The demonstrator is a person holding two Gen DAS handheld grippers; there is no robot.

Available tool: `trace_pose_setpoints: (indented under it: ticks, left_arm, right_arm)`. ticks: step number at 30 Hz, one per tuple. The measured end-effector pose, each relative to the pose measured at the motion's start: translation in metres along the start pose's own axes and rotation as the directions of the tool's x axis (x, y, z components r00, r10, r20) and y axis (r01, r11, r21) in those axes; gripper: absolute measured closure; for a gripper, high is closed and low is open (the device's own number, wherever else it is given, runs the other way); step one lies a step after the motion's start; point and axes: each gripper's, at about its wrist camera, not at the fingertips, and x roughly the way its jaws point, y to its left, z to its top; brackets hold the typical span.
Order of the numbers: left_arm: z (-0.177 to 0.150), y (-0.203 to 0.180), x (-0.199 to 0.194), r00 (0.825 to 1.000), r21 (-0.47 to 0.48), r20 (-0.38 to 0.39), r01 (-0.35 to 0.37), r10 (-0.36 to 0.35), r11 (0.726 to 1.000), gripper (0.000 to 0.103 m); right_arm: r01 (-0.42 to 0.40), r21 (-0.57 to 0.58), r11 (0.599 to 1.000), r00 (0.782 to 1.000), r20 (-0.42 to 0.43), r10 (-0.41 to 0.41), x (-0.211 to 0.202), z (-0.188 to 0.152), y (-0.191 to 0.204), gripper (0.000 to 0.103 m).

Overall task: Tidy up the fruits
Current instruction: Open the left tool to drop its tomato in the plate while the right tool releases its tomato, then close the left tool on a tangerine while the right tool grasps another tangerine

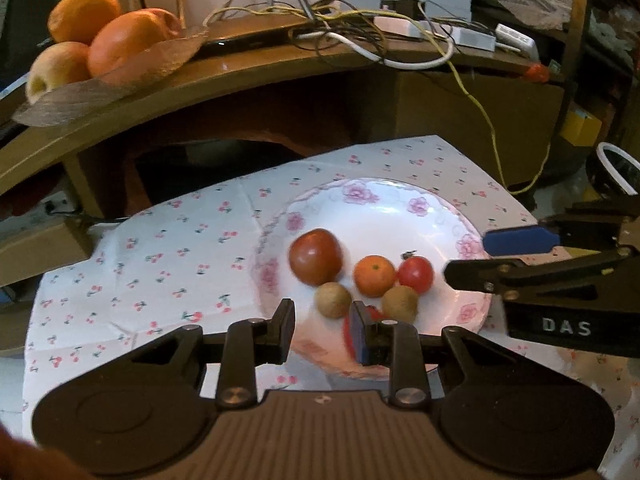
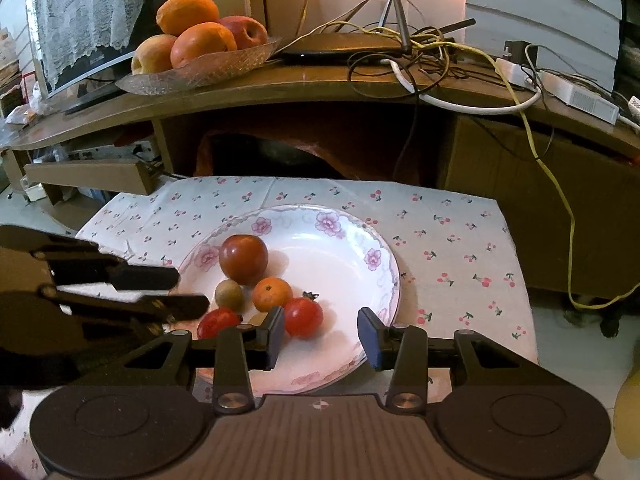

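Note:
A white floral plate (image 1: 400, 208) (image 2: 344, 248) on a cherry-print cloth holds a large dark red tomato (image 1: 316, 256) (image 2: 243, 259), a small orange (image 1: 374, 275) (image 2: 272, 293), two small red tomatoes (image 1: 416, 274) (image 2: 303, 317) (image 2: 218, 322) and two brown kiwi-like fruits (image 1: 333, 300) (image 1: 400, 303) (image 2: 229, 294). My left gripper (image 1: 324, 330) is open over the plate's near rim, a red tomato partly hidden behind its right finger. My right gripper (image 2: 322, 336) is open and empty over the plate's near side; it shows in the left wrist view (image 1: 468, 256).
A glass dish (image 2: 208, 72) (image 1: 104, 92) with oranges and apples sits on a curved wooden shelf (image 2: 320, 84) behind the cloth. Tangled cables, a router and power strips (image 2: 420, 48) lie on the shelf to the right. A yellow cable hangs down at the right.

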Motion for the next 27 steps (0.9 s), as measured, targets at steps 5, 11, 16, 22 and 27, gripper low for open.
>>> trace_pose_setpoints:
  ticks: [5, 11, 16, 22, 27]
  left_arm:
    - [-0.008, 0.014, -0.009, 1.000, -0.002, -0.007, -0.017, 0.017, 1.000, 0.068]
    - [-0.024, 0.029, -0.021, 0.999, 0.012, -0.024, -0.025, 0.025, 1.000, 0.068]
    - [-0.037, 0.043, -0.030, 0.999, 0.026, -0.043, -0.017, 0.018, 1.000, 0.068]
    - [-0.046, 0.059, -0.035, 0.998, 0.010, -0.056, -0.011, 0.011, 1.000, 0.067]
    - [-0.050, 0.067, -0.041, 0.999, 0.003, -0.050, 0.004, -0.003, 1.000, 0.067]
  right_arm:
    - [-0.033, -0.024, 0.999, 0.999, -0.015, 0.033, -0.005, -0.004, 0.009, 0.061]
    - [-0.133, -0.095, 0.987, 0.990, -0.050, 0.128, -0.016, -0.013, 0.037, 0.059]
    - [-0.250, -0.168, 0.954, 0.966, -0.103, 0.235, -0.017, -0.022, 0.066, 0.057]
    - [-0.297, -0.246, 0.923, 0.952, -0.146, 0.268, 0.000, -0.026, 0.093, 0.056]
    - [-0.307, -0.256, 0.917, 0.947, -0.178, 0.267, 0.021, -0.026, 0.107, 0.057]
